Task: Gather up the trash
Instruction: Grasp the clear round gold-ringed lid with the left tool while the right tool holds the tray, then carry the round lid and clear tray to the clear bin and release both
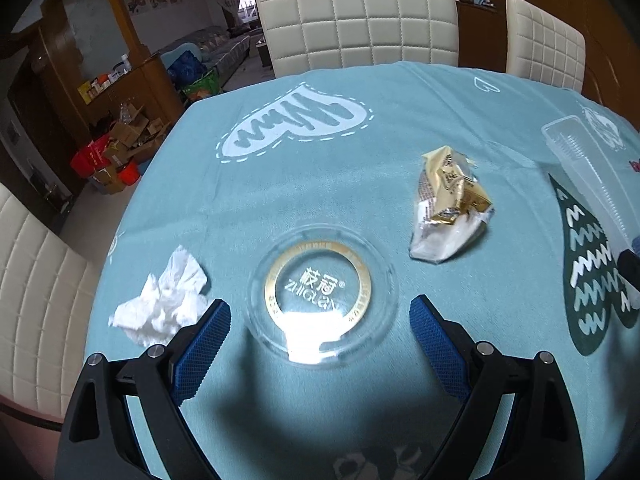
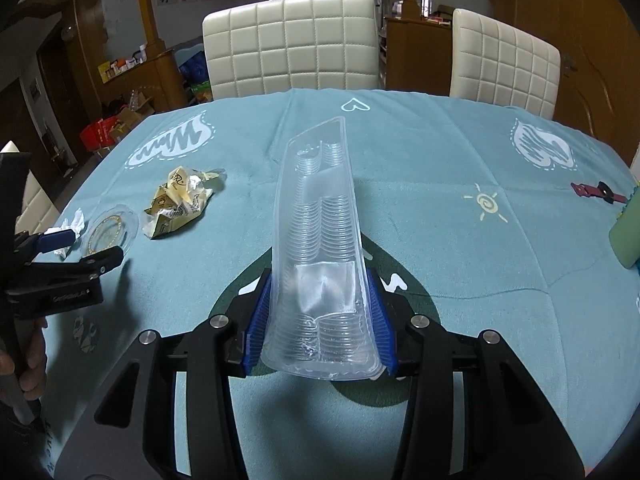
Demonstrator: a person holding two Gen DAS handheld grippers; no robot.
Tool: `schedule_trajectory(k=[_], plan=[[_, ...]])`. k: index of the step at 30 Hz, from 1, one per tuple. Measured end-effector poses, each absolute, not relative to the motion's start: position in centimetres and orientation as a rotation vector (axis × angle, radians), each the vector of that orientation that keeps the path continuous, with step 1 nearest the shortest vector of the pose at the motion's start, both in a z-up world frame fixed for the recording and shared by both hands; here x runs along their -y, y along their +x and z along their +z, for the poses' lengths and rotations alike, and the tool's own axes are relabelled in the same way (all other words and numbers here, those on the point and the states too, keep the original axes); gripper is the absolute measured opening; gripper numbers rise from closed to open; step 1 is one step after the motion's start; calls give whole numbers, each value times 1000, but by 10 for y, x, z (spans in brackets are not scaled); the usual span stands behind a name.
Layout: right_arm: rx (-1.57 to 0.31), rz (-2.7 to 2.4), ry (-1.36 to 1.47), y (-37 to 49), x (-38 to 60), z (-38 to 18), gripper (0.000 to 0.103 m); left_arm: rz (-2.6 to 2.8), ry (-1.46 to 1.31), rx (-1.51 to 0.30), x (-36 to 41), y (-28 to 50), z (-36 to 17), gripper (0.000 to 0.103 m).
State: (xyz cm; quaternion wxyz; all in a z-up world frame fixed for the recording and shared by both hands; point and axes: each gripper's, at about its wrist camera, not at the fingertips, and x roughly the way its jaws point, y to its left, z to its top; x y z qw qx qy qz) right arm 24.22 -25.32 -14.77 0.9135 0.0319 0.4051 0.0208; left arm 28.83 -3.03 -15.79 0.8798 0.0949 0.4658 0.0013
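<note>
A teal tablecloth (image 1: 320,168) covers the table. At lower centre of the left view, a clear lid (image 1: 320,296) reads "ZHIGUAN" between the left gripper (image 1: 320,320)'s spread jaws, tissue (image 1: 164,300) beside. The right gripper (image 2: 320,320) clamps an empty clear tray (image 2: 320,232); wrapper (image 2: 180,200) upper left.

Your teal tablecloth (image 1: 280,200) carries pale scribbled heart prints and a dark green heart with white zigzags. The clear glass dish (image 1: 322,300) has a gold ring and white lettering. Left of it, the crumpled tissue (image 1: 164,300) is white; right of it, the wrapper (image 1: 450,204) is gold and white. Your ribbed tray (image 2: 320,248) is transparent, between blue pads (image 2: 258,320).
</note>
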Motion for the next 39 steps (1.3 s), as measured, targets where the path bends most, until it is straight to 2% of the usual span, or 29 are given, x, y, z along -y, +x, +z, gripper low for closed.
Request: schedule_trajectory(k=[12,13,20,39], plan=[[-850,55,62,249,249,-154,47,-62,88,-994,11,307,-165,90],[-851,55,63,249,248,-153,47,-77,82,-990,11,305,-164,86],[-835,62,48,241,242,-148,47,-81,168,-964,21,282,-158,86],[-759,113,-40,191,198,-102,48,-94,173,-851,-1,214,-109,86]])
